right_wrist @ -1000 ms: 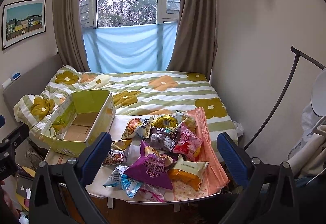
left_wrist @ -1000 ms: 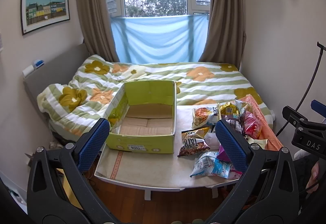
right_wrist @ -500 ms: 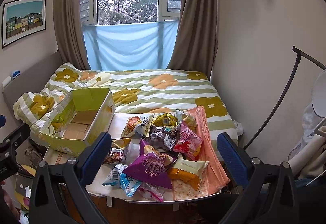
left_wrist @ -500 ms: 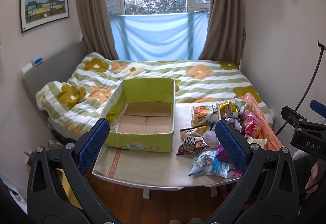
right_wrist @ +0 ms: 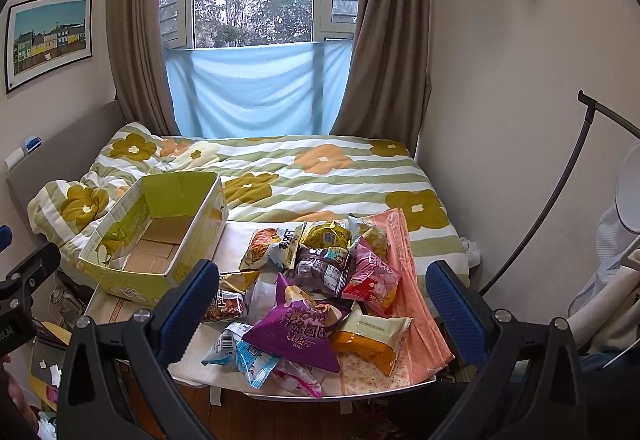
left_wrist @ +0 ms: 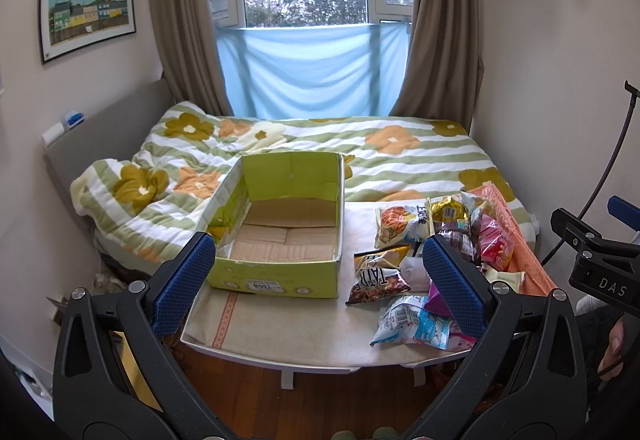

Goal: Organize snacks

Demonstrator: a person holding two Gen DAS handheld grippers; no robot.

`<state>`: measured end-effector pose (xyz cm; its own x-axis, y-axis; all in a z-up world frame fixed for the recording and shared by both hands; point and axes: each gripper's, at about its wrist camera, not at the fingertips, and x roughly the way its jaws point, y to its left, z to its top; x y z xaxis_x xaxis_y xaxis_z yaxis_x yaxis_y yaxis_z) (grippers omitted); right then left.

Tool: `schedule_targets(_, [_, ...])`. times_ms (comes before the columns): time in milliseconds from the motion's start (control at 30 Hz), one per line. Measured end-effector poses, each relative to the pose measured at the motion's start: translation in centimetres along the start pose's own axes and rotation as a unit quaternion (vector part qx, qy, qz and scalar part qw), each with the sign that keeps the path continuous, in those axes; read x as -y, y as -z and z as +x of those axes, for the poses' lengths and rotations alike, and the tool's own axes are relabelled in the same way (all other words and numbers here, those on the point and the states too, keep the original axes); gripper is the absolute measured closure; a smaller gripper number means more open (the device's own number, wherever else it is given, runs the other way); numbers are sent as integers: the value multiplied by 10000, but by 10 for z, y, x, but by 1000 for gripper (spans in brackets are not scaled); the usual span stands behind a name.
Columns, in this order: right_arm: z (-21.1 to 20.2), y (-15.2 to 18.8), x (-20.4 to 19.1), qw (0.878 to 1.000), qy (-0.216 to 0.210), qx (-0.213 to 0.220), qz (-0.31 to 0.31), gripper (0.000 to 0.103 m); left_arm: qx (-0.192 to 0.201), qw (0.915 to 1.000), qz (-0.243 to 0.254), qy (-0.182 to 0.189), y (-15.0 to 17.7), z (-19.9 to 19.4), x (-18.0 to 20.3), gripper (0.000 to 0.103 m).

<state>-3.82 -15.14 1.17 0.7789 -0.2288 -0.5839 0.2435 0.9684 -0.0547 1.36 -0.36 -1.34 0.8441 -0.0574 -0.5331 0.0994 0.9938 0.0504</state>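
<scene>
Your left gripper [left_wrist: 316, 272] hovers short of the table [left_wrist: 304, 336] with its fingers [left_wrist: 182, 282] spread wide and nothing between them. Your right gripper [right_wrist: 322, 304] is likewise released, fingers [right_wrist: 452, 306] wide apart, grasping nothing, hanging above the near edge of the table. The green cardboard box [left_wrist: 280, 224] sits open on the left half of the table, its brown floor bare. The snacks [right_wrist: 320, 280] lie heaped on the right half, beside the box: a purple triangular bag [right_wrist: 296, 328] on top near you, an orange packet [right_wrist: 368, 340] just right of it, a pink bag [right_wrist: 370, 276] and a gold one [right_wrist: 326, 236] farther back. A peach cloth [right_wrist: 412, 296] lies under the right side of the heap. Beyond the table is the flower-patterned bed [right_wrist: 320, 176].
</scene>
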Motion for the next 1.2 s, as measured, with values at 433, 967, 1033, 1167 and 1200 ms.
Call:
schedule_targets(433, [4,0,-1,10000,-27,7,7,0,-30,10000,-50,60,-1,4,0,0])
schedule_targets(967, [55,11,47,9971,-381,-640,-131,0,-1193,9899,-53,761,30,63,26,0])
schedule_targets(1033, [70,19,52,9950,-581,-811,-73,0,-1371,9856,38,988,42,78,38,0])
schedule_targets(1167, [106,35,55,9877,-825,-1318,164,0,-1901,9725,230,1326,65,116,60,0])
schedule_targets(1200, [114,39,55,9852,-889,-1440,259,0,-2033,9686,282,1406,70,126,66,0])
